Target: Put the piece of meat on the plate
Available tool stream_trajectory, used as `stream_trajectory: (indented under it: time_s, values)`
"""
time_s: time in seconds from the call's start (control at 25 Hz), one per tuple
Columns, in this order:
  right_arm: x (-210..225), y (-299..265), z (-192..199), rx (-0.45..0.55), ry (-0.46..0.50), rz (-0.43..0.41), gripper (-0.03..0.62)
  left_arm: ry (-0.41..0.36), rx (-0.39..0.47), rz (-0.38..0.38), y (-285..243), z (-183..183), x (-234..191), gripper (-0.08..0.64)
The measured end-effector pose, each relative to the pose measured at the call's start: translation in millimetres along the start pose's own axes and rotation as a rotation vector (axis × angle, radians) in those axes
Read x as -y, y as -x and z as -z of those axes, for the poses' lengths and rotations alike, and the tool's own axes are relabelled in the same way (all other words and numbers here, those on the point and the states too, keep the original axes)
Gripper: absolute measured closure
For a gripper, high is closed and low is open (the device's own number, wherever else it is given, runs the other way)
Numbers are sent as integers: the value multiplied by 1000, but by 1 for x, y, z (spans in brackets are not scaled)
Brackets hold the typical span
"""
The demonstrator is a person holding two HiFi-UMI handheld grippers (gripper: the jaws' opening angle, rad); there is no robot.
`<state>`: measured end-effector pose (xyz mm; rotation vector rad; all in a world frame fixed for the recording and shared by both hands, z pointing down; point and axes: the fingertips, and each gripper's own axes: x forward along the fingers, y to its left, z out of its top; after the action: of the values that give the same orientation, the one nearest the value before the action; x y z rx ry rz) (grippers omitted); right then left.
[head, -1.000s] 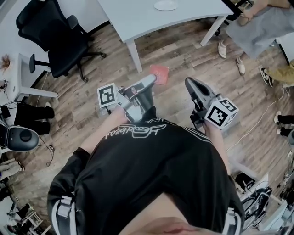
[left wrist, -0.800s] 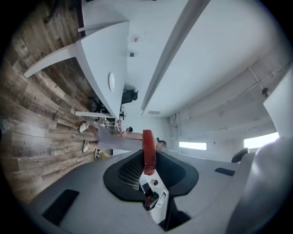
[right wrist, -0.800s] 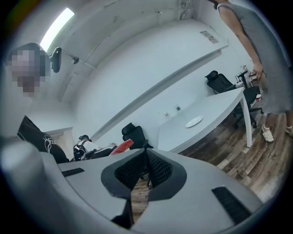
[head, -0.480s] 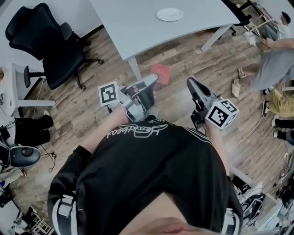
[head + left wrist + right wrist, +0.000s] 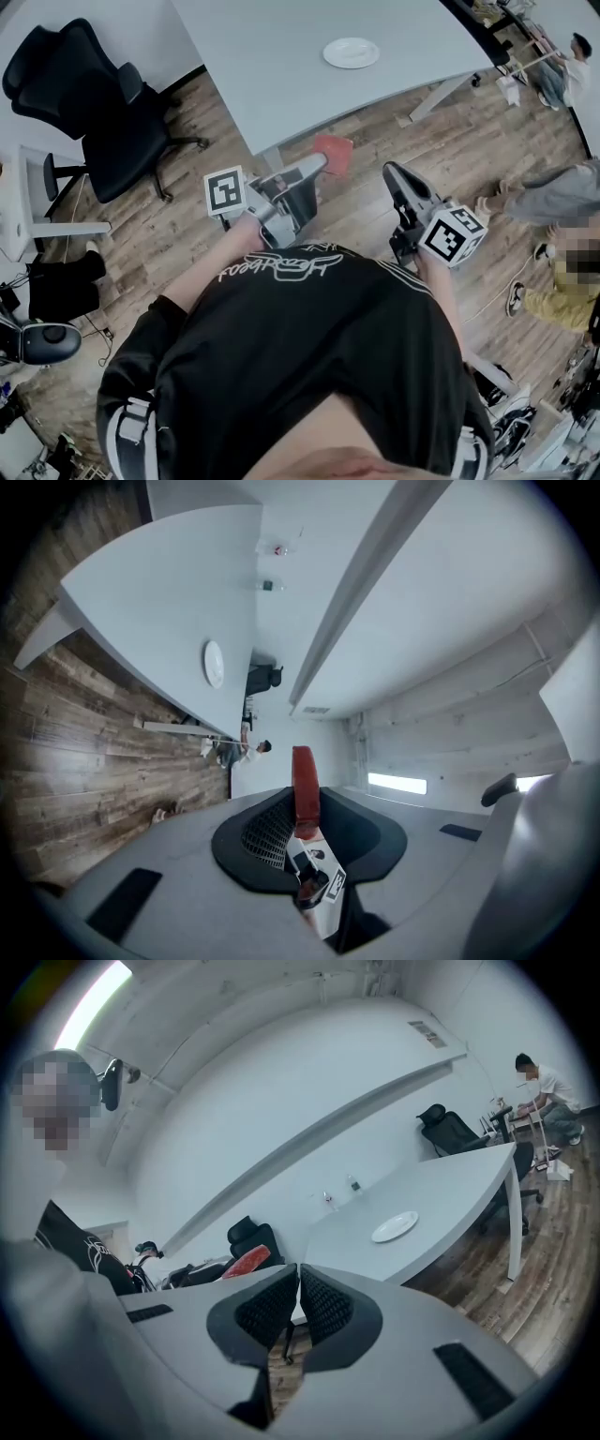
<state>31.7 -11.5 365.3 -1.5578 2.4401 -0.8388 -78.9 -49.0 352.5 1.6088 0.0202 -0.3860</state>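
Plate (image 5: 351, 52) nearer; meat (image 5: 334, 154) clamped in left tool (image 5: 317, 164).

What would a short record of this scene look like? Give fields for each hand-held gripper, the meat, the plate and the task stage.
left hand-held gripper: shut on the piece of meat
right hand-held gripper: jaws together, nothing between them
meat detail: red, flat, carried above the wooden floor
plate: white, empty, on the grey table
task stage: meat not yet on the plate
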Motion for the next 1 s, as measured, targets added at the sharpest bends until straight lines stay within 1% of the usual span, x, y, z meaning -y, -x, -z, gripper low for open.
stream_trajectory:
  time_s: [0.12,0.4,0.56,0.68,1.0]
  values:
    - [8,-8,-1,2,8,13,578,-4,-5,5,-4,-10,-3,477]
    - [16,-15,-6,-1,32,6,578,-5,-20,4,-14,-16,-9,477]
    - [19,-15,-12,9,40,2,578,-9,-15,-3,-18,-19,-12,477]
    - [25,-18,-18,13,35,-11,578,-12,-5,-13,-24,-25,-14,477]
    - [60,-45,-38,1,-9,-58,578,-9,24,-50,-56,-54,-26,477]
